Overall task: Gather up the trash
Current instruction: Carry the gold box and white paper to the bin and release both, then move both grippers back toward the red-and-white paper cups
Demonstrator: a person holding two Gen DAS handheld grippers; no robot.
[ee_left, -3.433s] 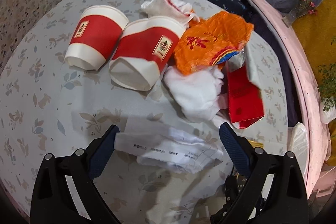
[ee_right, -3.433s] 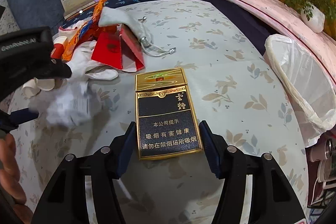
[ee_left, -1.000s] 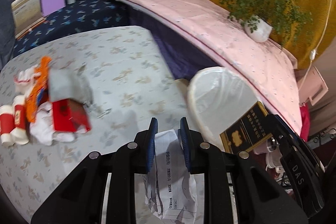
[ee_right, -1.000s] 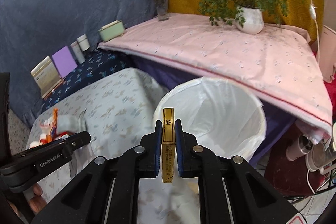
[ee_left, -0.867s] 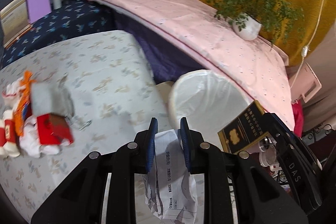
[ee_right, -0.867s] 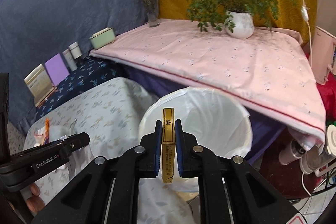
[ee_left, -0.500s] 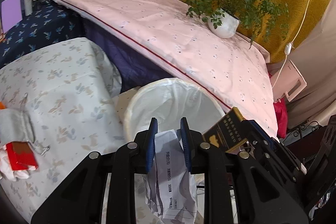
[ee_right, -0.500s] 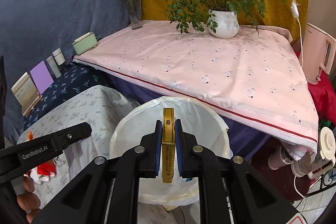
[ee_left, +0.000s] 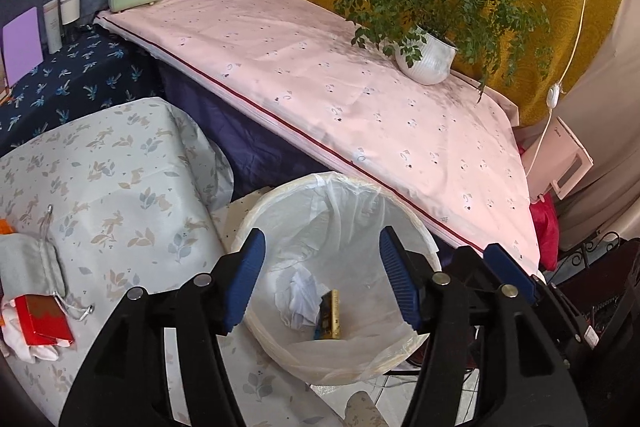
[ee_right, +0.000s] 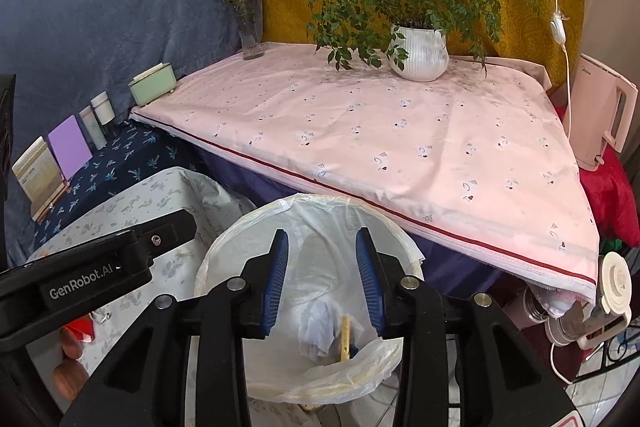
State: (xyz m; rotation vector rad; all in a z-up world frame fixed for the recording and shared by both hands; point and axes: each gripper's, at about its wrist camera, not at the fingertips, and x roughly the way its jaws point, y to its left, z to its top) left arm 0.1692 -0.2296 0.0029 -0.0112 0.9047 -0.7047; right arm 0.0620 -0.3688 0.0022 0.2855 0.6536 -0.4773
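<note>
hovering over the round white bin lined with a thin translucent plastic bag point(ee_left: 416, 239), both grippers are seen with nothing between their blue ribbed pads. the left gripper point(ee_left: 322, 277) is opening and stands wide; the right gripper point(ee_right: 322, 279) is opening too, its gap the narrower of the two. both are pointed down into the mouth of the bin, presumably so that whatever is let go falls straight inside and not onto the rim.

down at the bottom of the liner, the crumpled white printed paper point(ee_left: 302, 301) is lying in a soft, creased wad, and the flat black-and-gold cigarette box point(ee_left: 330, 315) is resting on edge just beside it, rigid and sharp-cornered against the limp film. in the right wrist view the same pair is seen, paper point(ee_right: 320, 325) to the left, box point(ee_right: 345, 339) to the right.

more work is judged to be left: on the pale leaf-printed cloth of the counter point(ee_left: 132, 187), a red folded card packet point(ee_left: 42, 319) and a grey drawstring fabric pouch point(ee_left: 28, 269) are lying at the left edge, beside white crumpled tissue point(ee_left: 20, 349). whether the pouch counts as trash cannot be told.
</note>
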